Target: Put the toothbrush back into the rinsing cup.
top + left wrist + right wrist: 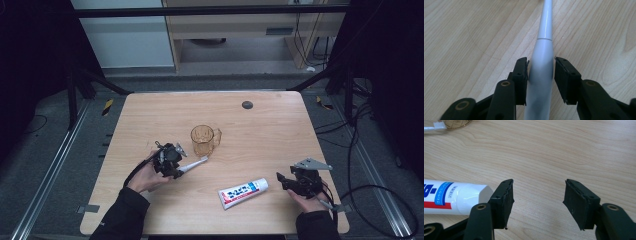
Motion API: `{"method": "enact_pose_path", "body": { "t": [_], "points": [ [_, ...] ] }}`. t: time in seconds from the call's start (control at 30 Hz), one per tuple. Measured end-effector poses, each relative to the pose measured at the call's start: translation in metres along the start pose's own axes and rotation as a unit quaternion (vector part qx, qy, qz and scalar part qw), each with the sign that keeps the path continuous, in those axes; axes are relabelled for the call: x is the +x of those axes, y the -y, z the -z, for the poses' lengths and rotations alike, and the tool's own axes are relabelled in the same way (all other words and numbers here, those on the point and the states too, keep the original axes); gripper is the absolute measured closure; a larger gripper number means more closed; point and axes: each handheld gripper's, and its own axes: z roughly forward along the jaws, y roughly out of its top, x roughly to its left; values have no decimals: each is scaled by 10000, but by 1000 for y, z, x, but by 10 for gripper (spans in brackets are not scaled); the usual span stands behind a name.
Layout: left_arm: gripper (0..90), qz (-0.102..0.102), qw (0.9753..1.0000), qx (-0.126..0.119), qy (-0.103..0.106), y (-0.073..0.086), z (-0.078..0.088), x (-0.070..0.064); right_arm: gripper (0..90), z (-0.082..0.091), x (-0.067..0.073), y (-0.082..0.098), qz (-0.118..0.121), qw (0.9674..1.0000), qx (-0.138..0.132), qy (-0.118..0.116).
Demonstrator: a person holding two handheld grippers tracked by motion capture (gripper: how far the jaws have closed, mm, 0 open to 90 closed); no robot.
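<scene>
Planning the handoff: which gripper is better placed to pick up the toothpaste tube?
Right. The right gripper is open and empty beside the toothpaste tube; the left gripper already straddles the toothbrush.

Pale wooden table [150, 115], squared, on grey floor. Near its far edge, right of middle, a small dark disc [247, 104]. Beyond the table, a light wood cabinet [240, 30] beside a white panel [125, 35]. Off its far corners, yellow-black tape [107, 106]. To its right, black cables [360, 150]; to its left, a metal rail [50, 170].
</scene>
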Motion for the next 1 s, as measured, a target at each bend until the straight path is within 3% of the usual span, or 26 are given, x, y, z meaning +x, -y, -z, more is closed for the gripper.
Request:
{"method": "enact_pose_path", "body": {
  "t": [0.83,1.0],
  "points": [
    [667,201,9991,104,349,1,-7,11,421,-1,-1,-1,24,10000,9,-69],
    [668,96,9992,112,368,2,-2,6,424,-1,-1,-1,18,10000,8,-82]
  ]
}}
